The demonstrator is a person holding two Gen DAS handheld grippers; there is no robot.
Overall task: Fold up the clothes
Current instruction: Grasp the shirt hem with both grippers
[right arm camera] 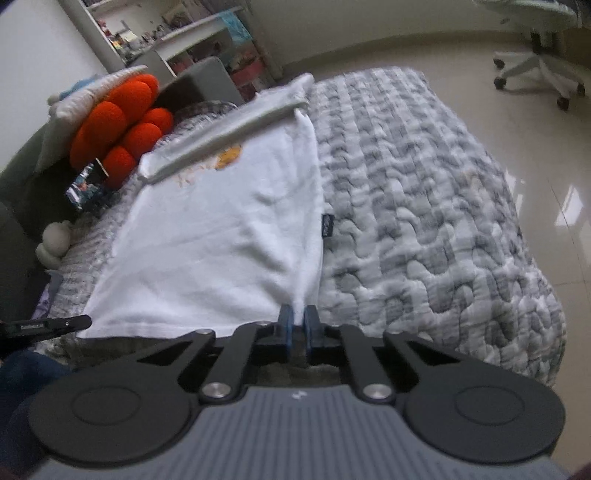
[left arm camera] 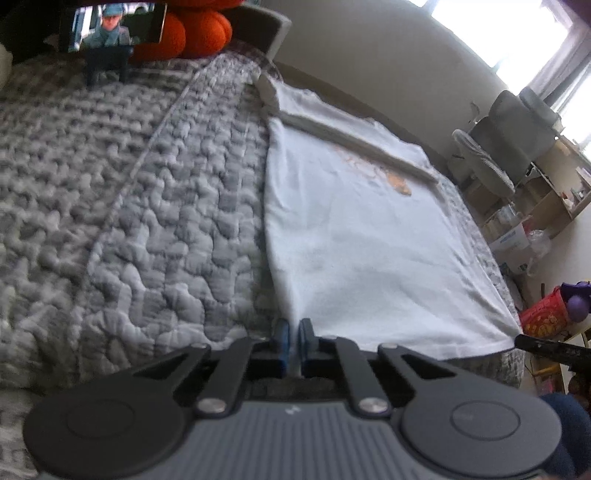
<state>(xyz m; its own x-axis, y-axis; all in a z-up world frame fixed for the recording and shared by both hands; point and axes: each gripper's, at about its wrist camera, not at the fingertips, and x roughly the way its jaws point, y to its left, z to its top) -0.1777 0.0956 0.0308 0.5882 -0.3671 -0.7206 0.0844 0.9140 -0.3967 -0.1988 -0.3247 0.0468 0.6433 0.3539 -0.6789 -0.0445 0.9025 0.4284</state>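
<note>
You are holding the white T-shirt by its near hem, one corner in each tool. In the left wrist view, your left gripper is sitting at the bottom centre of the frame, its blue pads clenched on the shirt's near left corner, with a sliver of white cloth showing between them. In the right wrist view, your right gripper is doing the same at the bottom centre, its pads pinching the near right corner, where the fabric is gathering into a narrow pleat.

The shirt is lying flat on the grey quilted bedspread, filling the middle and right of the left view and the centre left of the right view. An orange print is showing near its far end, and a grey-white folded strip is lying across that far end. A small dark label is sticking out from the shirt's right edge.

An orange plush cushion is sitting at the upper left of the right view, with a phone on a stand playing video in the upper left of the left view. An office chair is standing on the pale floor at upper right.
</note>
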